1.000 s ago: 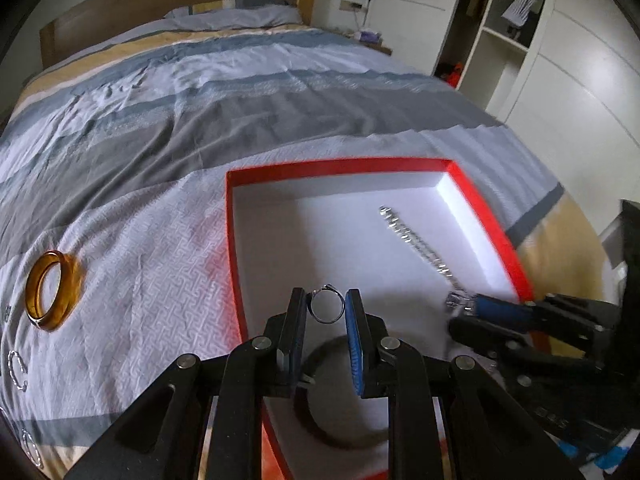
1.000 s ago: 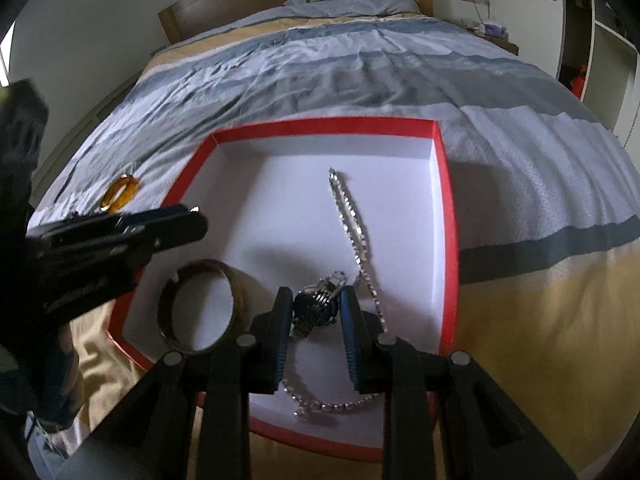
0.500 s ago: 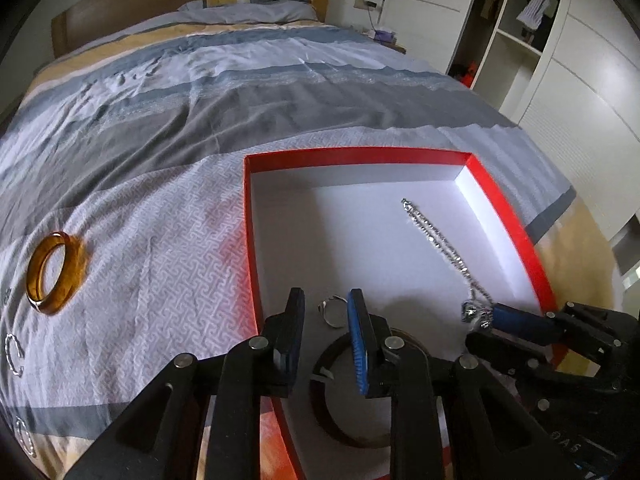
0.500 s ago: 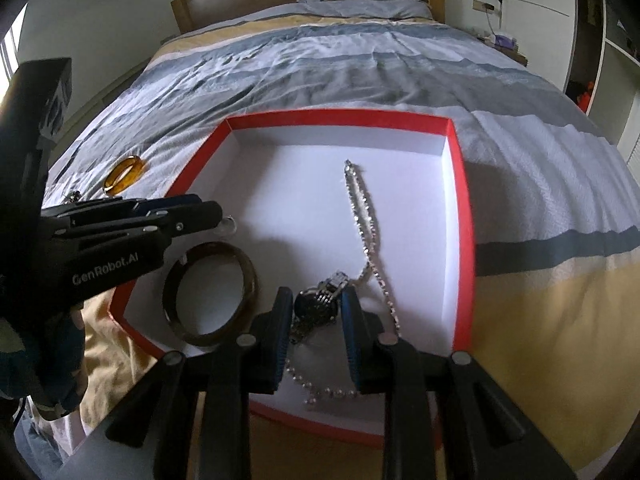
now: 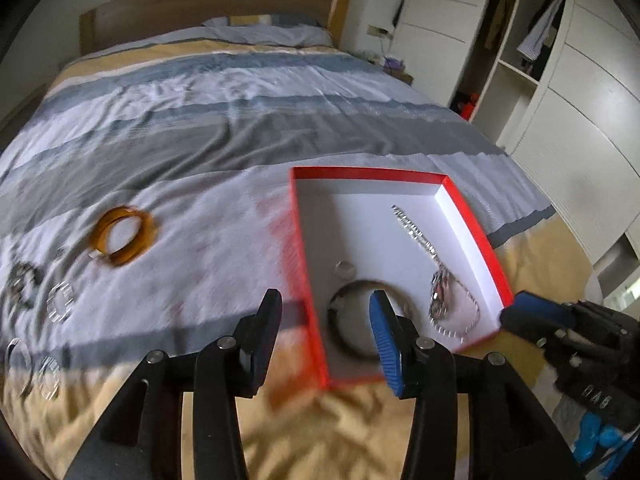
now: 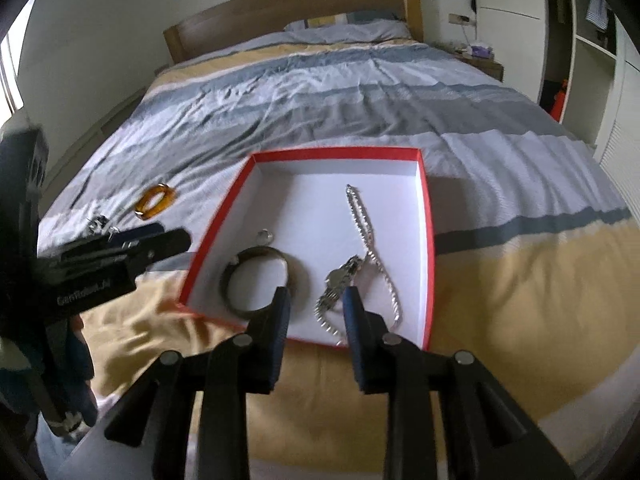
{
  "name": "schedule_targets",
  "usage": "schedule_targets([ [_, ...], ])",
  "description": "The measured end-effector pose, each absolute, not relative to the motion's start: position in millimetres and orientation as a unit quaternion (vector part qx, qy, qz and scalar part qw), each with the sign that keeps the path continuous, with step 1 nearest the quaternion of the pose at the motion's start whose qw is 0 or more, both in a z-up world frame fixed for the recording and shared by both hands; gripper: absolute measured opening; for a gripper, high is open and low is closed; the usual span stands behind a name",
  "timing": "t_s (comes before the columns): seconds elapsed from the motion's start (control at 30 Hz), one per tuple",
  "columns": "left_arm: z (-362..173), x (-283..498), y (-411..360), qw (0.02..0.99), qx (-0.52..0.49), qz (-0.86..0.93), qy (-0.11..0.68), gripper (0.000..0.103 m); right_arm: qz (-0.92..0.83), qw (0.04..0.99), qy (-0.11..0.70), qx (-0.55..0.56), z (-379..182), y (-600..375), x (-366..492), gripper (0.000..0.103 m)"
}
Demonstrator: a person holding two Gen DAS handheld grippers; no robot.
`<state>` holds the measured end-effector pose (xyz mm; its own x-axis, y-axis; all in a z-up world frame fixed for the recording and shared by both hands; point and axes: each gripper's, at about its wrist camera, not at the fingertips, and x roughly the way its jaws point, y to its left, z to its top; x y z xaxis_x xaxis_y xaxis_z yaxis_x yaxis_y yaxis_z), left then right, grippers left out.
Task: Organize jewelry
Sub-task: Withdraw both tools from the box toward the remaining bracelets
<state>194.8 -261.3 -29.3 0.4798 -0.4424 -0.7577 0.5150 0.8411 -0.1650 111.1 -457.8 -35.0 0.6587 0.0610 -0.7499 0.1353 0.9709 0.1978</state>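
The left gripper (image 5: pixel 324 340) stands released, its jaws having just been opening with nothing between them, low in the left wrist view over the near left edge of the red box (image 5: pixel 298 216). The right gripper (image 6: pixel 316 316) is also slack and bare, hovering at the box's near rim above the watch (image 6: pixel 340 280). Already in the box lie the small ring (image 6: pixel 265 235), dark bangle (image 6: pixel 256 280) and silver chain (image 6: pixel 362 220). The next piece is likely the amber bangle (image 5: pixel 120 236), lying flat on the bedspread (image 5: pixel 240 128), up and to the left of the left gripper, which is much the nearer. Small silvery pieces (image 5: pixel 60 300) at the far left edge are blurred and partly cut off, so I cannot tell what they are.
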Motion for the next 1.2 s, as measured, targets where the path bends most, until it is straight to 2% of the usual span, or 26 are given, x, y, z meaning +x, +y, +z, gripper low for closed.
schedule_targets([
  [0.57,-4,82,-136,0.895,0.022,-0.198,0.399,0.046,0.007,0.914,0.389,0.114,7,-351,20,0.026],
  [0.67,-5,65,-115,0.901,0.015,-0.181,0.395,0.052,0.011,0.917,0.384,0.106,11,-335,5,0.026],
  [0.7,-5,58,-108,0.901,0.011,-0.176,0.396,0.057,0.013,0.918,0.383,0.105,12,-331,0,0.026],
  [0.8,-5,41,-89,0.907,0.004,-0.159,0.389,0.059,0.016,0.919,0.38,0.101,15,-320,-15,0.026],
  [1.03,3,13,-47,0.921,-0.012,-0.121,0.371,0.073,0.014,0.928,0.358,0.1,33,-307,-43,0.026],
  [1.13,7,7,-29,0.926,-0.024,-0.102,0.363,0.074,0.016,0.933,0.347,0.095,42,-301,-51,0.027],
  [1.2,8,3,-20,0.928,-0.025,-0.09,0.36,0.074,0.017,0.935,0.342,0.095,46,-298,-55,0.032],
])
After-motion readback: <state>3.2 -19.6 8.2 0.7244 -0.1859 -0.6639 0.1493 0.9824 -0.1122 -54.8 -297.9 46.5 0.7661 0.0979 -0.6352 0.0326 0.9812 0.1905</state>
